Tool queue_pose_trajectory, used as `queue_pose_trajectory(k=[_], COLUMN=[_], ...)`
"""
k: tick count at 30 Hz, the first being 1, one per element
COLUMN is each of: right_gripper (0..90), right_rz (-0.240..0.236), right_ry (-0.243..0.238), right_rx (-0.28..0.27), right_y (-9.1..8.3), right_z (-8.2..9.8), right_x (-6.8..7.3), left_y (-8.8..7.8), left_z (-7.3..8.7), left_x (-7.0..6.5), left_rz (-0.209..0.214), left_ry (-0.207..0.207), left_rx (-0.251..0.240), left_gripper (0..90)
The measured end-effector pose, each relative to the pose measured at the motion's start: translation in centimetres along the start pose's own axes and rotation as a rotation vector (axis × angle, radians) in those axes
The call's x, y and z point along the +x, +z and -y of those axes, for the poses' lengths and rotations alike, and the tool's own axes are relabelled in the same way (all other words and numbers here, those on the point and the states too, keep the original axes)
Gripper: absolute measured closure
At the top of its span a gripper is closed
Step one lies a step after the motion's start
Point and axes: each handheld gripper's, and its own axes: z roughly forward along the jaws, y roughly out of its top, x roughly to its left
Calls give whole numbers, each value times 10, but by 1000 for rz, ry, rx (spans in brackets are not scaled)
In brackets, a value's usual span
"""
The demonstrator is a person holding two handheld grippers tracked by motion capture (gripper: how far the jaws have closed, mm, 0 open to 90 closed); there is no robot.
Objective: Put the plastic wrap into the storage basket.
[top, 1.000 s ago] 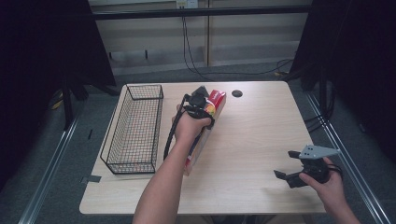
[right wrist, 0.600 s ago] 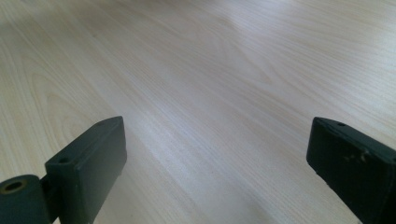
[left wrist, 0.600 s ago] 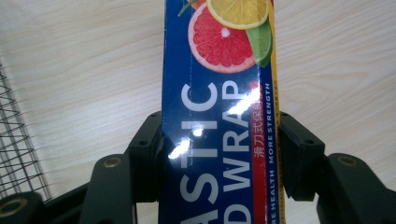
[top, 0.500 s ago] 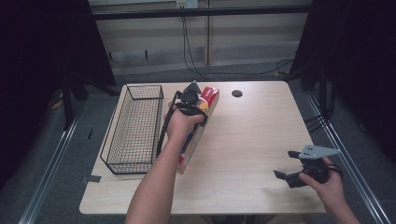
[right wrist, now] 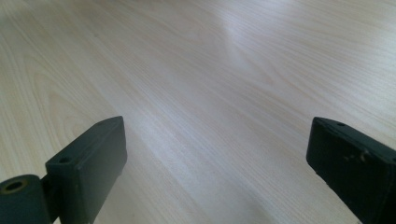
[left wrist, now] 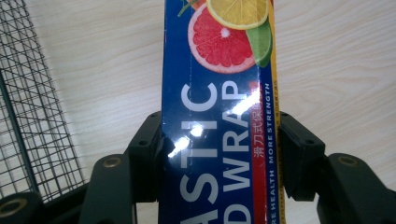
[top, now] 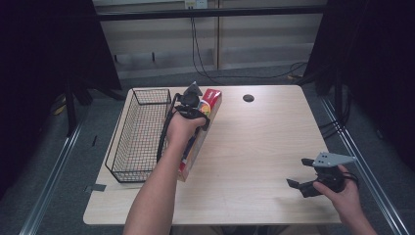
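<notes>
A long blue box of plastic wrap (top: 212,101) with citrus pictures and a red end is held lengthwise just right of the wire basket (top: 116,142). My left gripper (top: 194,105) is shut on the box (left wrist: 219,93) near its far end, one jaw pressing each long side. In the left gripper view the pads (left wrist: 150,149) clamp the box above the wooden table (left wrist: 336,70), with the basket (left wrist: 28,116) at the left. My right gripper (top: 299,172) rests low at the table's front right, open with nothing between its jaws (right wrist: 217,154).
The black wire basket stands along the left edge of the light wooden table (top: 264,147). A small black round cap (top: 248,98) sits near the far edge. Cables hang behind the table.
My left gripper has carried the plastic wrap box a little to the left, closer to the basket's right wall. The right gripper has kept still.
</notes>
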Motion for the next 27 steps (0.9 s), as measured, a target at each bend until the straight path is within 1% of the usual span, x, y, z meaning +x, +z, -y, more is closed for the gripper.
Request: queue_pose_trajectory(k=[3, 4, 6, 7, 8, 9, 10, 11, 12, 13, 16, 17, 20, 21, 22, 23, 27], right_gripper=[49, 49, 49, 49, 49, 49, 49, 48, 48, 48, 48, 48, 48, 48, 48, 48, 48], right_rz=[-3, -3, -4, -5, -5, -5, -4, -3, -1, -1, 0, 0, 1, 2, 2, -2, -2], right_ry=[0, 0, -3, -3, -4, -2, 0, 1, 2, 2, 1, 2, 1, 2, 1, 2, 3], right_rx=[-1, -1, -1, -1, -1, 0, -1, -1, -2, -2, -2, -4, -3, -2, -2, -3, -3], right_y=[0, 0, 0, 0, 0, 0, 0, 0, 0, 0, 0, 0, 0, 0, 0, 1, 1], right_z=[0, 0, 0, 0, 0, 0, 0, 0, 0, 0, 0, 0, 0, 0, 0, -1, -1], right_x=[0, 0, 0, 0, 0, 0, 0, 0, 0, 0, 0, 0, 1, 1, 1, 1, 1], left_y=[-3, -4, -5, -7, -7, -9, -9, -11, -11, -12, -14, -15, -17, -18, -18, -19, -22], left_z=[1, 1, 1, 1, 1, 1, 1, 2, 2, 2, 3, 3, 4, 4, 5, 5, 6], left_x=[3, 5, 7, 9, 10, 12, 13, 14, 14, 17, 19, 21, 23, 25, 25, 27, 31], left_rz=[-9, -4, -9, -12, -17, -18, -19, -18, -18, -21, -22, -24, -22, -21, -26, -27, -32], left_ry=[1, -8, -12, -8, -17, -14, -16, -23, -36, -26, -39, -34, -57, -47, -55, -48, -65], left_rx=[-1, -2, -6, -3, -10, -2, -9, -2, -10, -5, -3, -5, -10, -7, -6, -2, -11], left_gripper=[431, 431, 431, 431, 431, 431, 431, 431, 431, 431, 431, 431, 432, 431, 431, 432, 432])
